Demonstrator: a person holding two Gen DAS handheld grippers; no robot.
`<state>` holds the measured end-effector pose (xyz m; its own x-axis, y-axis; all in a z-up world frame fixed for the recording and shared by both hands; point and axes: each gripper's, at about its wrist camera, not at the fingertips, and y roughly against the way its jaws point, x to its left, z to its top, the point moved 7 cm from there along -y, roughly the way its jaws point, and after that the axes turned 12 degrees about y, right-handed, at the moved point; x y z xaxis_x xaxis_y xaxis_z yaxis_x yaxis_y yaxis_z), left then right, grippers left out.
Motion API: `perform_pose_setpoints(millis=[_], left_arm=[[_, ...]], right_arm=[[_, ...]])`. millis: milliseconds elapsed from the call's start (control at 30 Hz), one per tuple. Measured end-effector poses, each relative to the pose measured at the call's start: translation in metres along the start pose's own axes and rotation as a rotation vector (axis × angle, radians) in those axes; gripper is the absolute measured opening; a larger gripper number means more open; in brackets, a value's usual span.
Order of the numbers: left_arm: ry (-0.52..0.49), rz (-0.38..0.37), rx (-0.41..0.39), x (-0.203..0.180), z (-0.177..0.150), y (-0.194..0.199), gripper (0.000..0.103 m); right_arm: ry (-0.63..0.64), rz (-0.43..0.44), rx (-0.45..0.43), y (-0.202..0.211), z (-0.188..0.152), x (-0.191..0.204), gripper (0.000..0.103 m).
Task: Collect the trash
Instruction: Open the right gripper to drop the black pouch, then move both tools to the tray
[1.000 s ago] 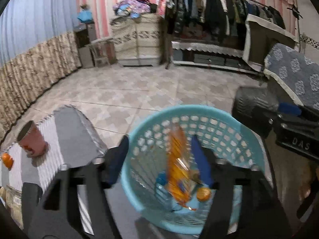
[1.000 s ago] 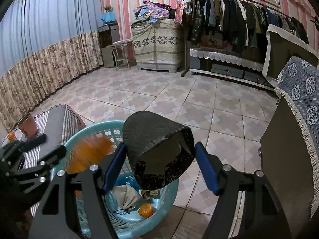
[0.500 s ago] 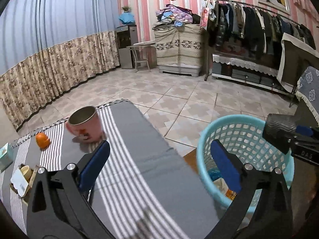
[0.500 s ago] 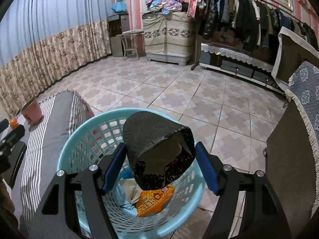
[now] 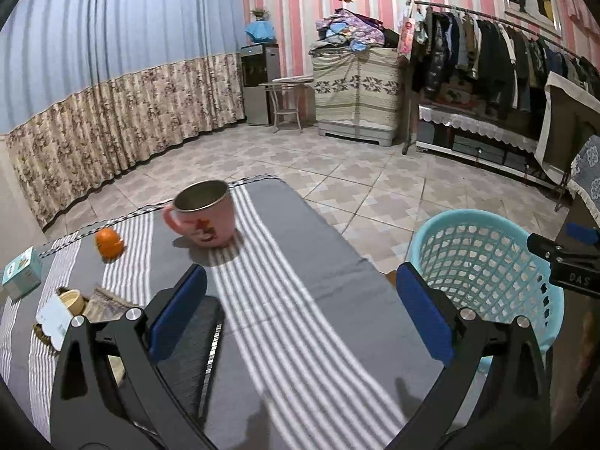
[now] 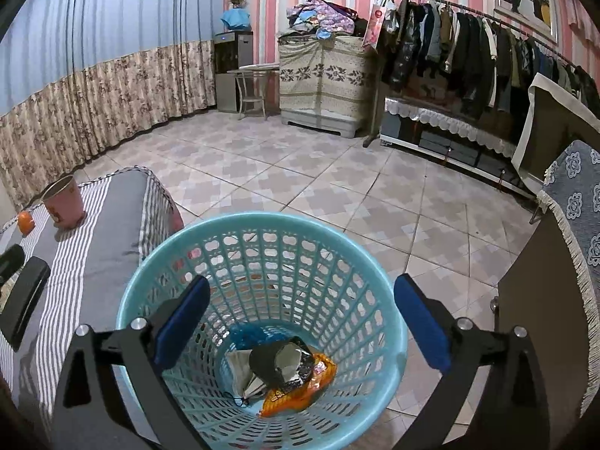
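Black wrapper (image 6: 281,365) in basket (image 6: 375,273) — both hand-held grippers apparently empty

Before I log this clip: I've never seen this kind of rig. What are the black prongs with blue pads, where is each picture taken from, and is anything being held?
There is no robot. A person carries a hand-held gripper in each hand, each with a fisheye camera looking along its two fingers. The left hand-held gripper hangs open and empty over a striped table bearing a pink cup and an orange. The right hand-held gripper is open over a blue basket, where a black wrapper and an orange packet lie. Nothing is held.
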<state>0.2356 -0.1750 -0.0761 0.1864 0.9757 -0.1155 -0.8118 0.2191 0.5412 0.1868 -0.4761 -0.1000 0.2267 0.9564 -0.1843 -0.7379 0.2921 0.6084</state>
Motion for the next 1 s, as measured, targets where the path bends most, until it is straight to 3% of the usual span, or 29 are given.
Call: perform_pose_setpoints(millis=[200, 400, 633, 767, 867, 1000], left_arm=[[0.037, 0.051, -0.029, 0.044, 0.005, 0.022, 0.098], [0.070, 0.169, -0.037, 0.118, 0.005, 0.033, 0.098], [0.123, 0.313, 0.008, 0.213, -0.005, 0.034, 0.097], [0.246, 0.377, 0.064, 0.263, -0.008, 0.023, 0.097], [0.305, 0.384, 0.090, 0.277, -0.002, 0.011, 0.097], [0.306, 0.417, 0.117, 0.283, 0.003, -0.012, 0.096]], right_arm=[[-0.002, 0.048, -0.041, 0.013, 0.007, 0.028, 0.096], [0.027, 0.080, -0.052, 0.019, 0.005, 0.067, 0.096], [0.035, 0.133, -0.027, 0.022, 0.002, 0.105, 0.096], [0.083, 0.138, -0.032, 0.025, 0.006, 0.129, 0.096], [0.123, 0.143, -0.034, 0.024, 0.008, 0.144, 0.096], [0.185, 0.127, -0.019, 0.020, 0.002, 0.154, 0.096]])
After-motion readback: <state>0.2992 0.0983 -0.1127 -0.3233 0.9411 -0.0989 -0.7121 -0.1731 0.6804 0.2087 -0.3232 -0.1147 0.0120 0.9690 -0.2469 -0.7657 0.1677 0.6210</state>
